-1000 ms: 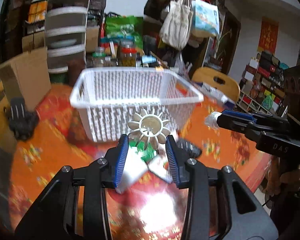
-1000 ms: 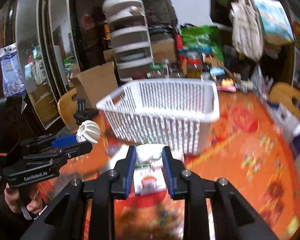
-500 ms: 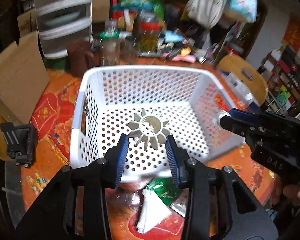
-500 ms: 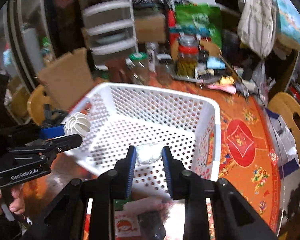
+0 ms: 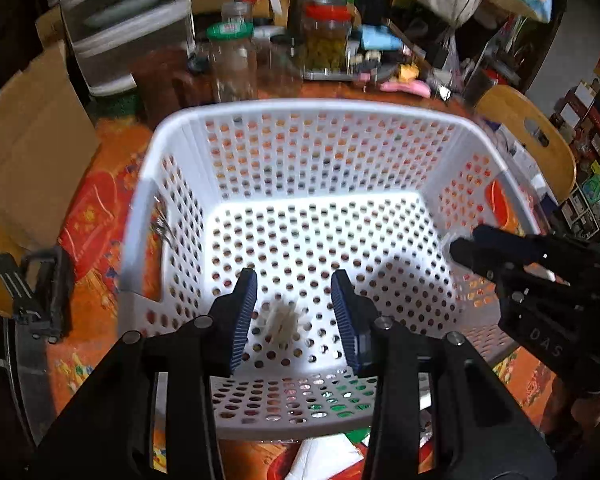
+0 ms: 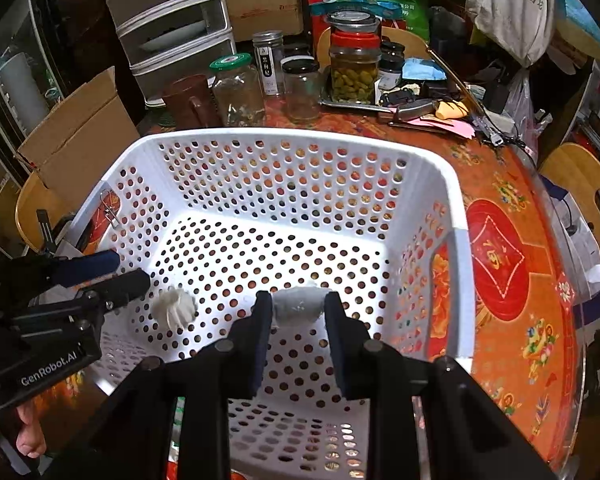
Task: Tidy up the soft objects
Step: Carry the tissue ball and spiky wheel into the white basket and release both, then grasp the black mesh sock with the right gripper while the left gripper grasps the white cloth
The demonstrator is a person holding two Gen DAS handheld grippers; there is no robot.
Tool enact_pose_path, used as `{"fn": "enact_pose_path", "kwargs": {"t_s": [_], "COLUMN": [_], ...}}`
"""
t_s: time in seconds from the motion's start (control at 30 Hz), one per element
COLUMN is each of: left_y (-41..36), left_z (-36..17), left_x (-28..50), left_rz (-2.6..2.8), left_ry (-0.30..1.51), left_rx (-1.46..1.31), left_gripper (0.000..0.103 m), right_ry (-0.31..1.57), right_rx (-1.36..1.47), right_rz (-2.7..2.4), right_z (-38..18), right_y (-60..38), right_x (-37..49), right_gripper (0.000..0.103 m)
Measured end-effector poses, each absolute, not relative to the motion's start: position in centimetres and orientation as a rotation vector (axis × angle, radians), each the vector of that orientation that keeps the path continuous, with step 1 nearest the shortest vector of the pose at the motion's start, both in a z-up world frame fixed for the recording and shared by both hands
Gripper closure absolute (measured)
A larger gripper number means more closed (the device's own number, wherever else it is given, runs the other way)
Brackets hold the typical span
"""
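Note:
A white perforated basket (image 5: 300, 108) (image 6: 292, 138) stands on the orange table. My left gripper (image 5: 294, 296) (image 6: 128, 276) is open over the basket's near left part. A white ribbed soft toy (image 5: 284, 322) (image 6: 175, 307) is below its fingers, loose inside the basket and blurred in the left wrist view. My right gripper (image 6: 298, 310) (image 5: 466, 246) is shut on a white soft lump (image 6: 298, 307) and holds it over the basket's inside.
Glass jars (image 6: 238, 88) and a tray of clutter (image 6: 356, 102) stand behind the basket. A cardboard box (image 6: 80, 136) and plastic drawers (image 6: 168, 20) are at the left. Packets (image 5: 332, 452) lie on the table before the basket. Wooden chairs (image 6: 592, 196) ring the table.
Both grippers moved forward and down over the basket. My left gripper opened and the ribbed toy dropped out of it into the basket. The right gripper still holds its lump.

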State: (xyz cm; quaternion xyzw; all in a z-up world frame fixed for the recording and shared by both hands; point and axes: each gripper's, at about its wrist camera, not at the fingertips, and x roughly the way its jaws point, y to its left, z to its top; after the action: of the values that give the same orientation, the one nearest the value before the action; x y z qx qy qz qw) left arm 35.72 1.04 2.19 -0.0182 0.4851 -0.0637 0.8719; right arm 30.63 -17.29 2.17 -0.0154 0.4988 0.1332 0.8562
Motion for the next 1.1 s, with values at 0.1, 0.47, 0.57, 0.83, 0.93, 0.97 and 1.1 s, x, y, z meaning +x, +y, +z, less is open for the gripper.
{"fn": "enact_pose_path", "kwargs": {"t_s": [0.1,0.47,0.57,0.83,0.93,0.97,1.1], "left_y": [2.0,4.9,5.6,6.6,6.6,6.5,5.9], "left_z": [4.4,8.2,5.8,-1.0,-3.1,-3.6,-4.8], "left_x": [33.4,20.5,17.7,13.7,13.0,13.2,13.1], "left_rz": [-0.127,-0.172,-0.163,-0.147,-0.162,-0.159,-0.145], "left_ry": [0.925,0.690,0.730,0.801,0.831,0.836,0.843], "left_rx": [-0.073,-0.081,-0.087,-0.137,-0.152,-0.147,-0.126], "left_gripper": [0.029,0.005,0.005,0.005,0.005,0.005,0.005], "right_ry": [1.007,0.654,0.668,0.778,0.814,0.826,0.848], "right_rx": [0.003,0.147,0.162,0.166,0.142,0.143,0.149], "right_rz": [0.315,0.486,0.445,0.374,0.362,0.360,0.337], "right_z": [3.7,10.7,9.5,2.8,-0.1,-0.8,-2.5], "right_y": [-18.1,-23.1,-24.4,-25.1,-24.7,-24.6,-24.6], "right_x": [29.3,17.9,15.8,12.4,11.5,11.3,10.4], "right_gripper": [0.071,0.023,0.023,0.023,0.027,0.028,0.028]}}
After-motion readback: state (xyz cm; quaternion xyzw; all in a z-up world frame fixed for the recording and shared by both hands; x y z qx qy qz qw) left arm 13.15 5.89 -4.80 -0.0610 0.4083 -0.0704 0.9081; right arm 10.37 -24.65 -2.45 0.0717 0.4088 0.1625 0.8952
